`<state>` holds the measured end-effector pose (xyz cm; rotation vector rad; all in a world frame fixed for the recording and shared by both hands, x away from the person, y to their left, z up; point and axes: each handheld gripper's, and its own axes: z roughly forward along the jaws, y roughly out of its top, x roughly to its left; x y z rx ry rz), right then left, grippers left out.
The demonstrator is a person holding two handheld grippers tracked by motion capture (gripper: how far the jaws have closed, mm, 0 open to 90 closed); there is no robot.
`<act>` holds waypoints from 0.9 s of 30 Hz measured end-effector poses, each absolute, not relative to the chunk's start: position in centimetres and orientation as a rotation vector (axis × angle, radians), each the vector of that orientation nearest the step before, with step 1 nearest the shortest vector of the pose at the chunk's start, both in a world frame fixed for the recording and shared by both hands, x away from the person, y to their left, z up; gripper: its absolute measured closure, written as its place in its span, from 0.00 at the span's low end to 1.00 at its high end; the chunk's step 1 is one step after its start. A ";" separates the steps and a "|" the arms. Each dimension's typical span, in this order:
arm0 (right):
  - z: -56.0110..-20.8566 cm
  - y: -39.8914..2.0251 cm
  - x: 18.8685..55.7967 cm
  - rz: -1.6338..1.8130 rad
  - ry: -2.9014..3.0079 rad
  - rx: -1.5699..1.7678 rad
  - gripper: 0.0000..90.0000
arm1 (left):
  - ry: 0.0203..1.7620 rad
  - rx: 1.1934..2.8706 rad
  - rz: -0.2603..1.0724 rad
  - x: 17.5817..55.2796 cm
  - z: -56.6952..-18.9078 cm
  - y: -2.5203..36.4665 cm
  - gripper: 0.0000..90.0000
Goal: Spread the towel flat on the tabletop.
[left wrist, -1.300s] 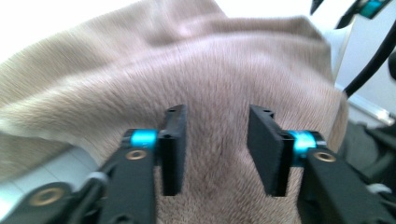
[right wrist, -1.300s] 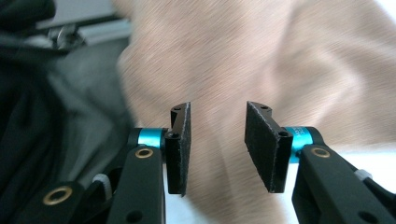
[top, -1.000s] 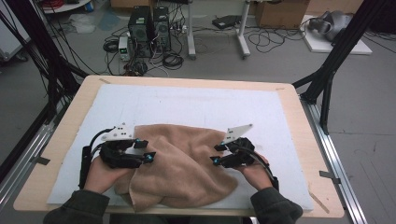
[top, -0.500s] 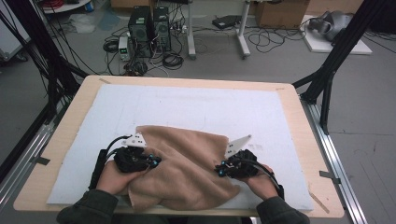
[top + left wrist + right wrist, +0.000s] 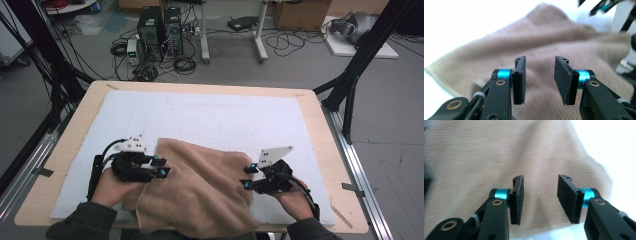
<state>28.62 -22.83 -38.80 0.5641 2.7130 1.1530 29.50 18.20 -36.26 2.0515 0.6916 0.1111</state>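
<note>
Counting: one towel (image 5: 200,190) | two grippers, left gripper (image 5: 161,167), right gripper (image 5: 248,177)

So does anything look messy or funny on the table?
Yes, the towel is rumpled and crooked on the white mat. Its near edge droops over the front of the table instead of lying flat. Both hand-held grippers sit at its sides with their jaws apart, gripping nothing. Nothing looks spilled or broken.

Wooden table (image 5: 70,150) — white sheet (image 5: 210,117), tan towel (image 5: 200,185)
</note>
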 end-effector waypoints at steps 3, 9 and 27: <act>-39.9 -23.2 30.7 1.129 2.673 0.651 0.57 | 0.732 2.059 0.195 31.5 -36.8 18.6 0.66; -42.6 -22.9 32.6 1.035 2.709 0.740 0.55 | 0.854 2.235 0.245 35.2 -40.6 18.3 0.65; -41.7 -21.7 34.8 1.033 2.842 0.590 0.94 | 0.906 2.283 0.329 36.3 -41.1 17.7 0.96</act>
